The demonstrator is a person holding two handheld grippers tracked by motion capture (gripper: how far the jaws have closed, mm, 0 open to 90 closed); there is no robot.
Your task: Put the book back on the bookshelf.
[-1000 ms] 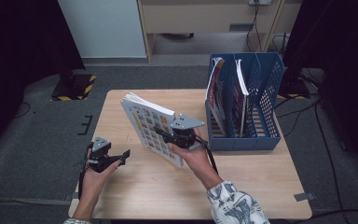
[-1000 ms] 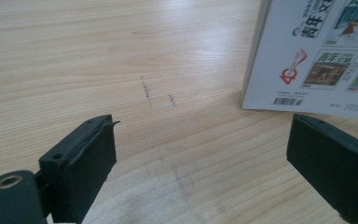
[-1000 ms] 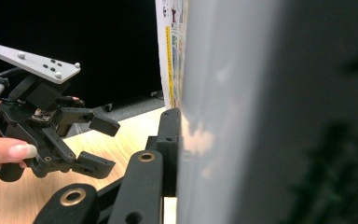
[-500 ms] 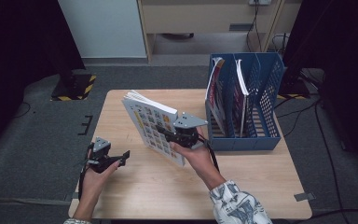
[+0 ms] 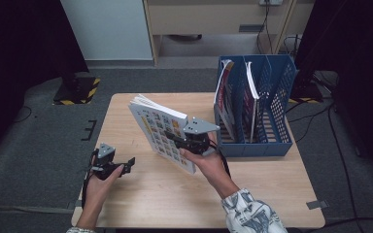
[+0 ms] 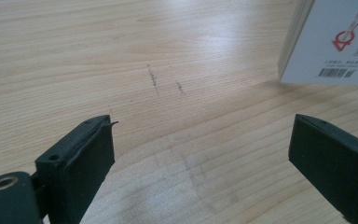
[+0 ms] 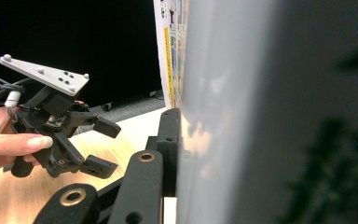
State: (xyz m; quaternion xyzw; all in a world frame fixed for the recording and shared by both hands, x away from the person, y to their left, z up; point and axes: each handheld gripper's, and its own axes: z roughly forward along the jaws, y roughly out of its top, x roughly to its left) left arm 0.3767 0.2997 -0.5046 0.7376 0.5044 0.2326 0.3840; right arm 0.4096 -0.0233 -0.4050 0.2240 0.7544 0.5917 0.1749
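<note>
A thick white book [image 5: 159, 127] with a grid of coloured pictures on its cover is held tilted up on edge over the middle of the wooden table [image 5: 175, 199]. My right gripper [image 5: 187, 142] is shut on its lower right edge. In the right gripper view one black finger [image 7: 169, 147] presses flat against the book's cover [image 7: 242, 116]; the other finger is hidden behind it. My left gripper [image 5: 125, 165] hovers low at the table's left front, open and holding nothing. Its jaws [image 6: 200, 158] stand wide over bare wood, with the book's barcode corner [image 6: 335, 42] at the upper right.
A blue mesh file rack [image 5: 276, 104] stands on the table's right side, with a red-covered book [image 5: 223, 97] and another [image 5: 248, 92] upright in its left slots. The left gripper [image 7: 100, 147] shows beyond the book. Dark floor surrounds the table.
The right gripper and the book have shifted slightly to the right, toward the rack. The left hand has stayed where it was.
</note>
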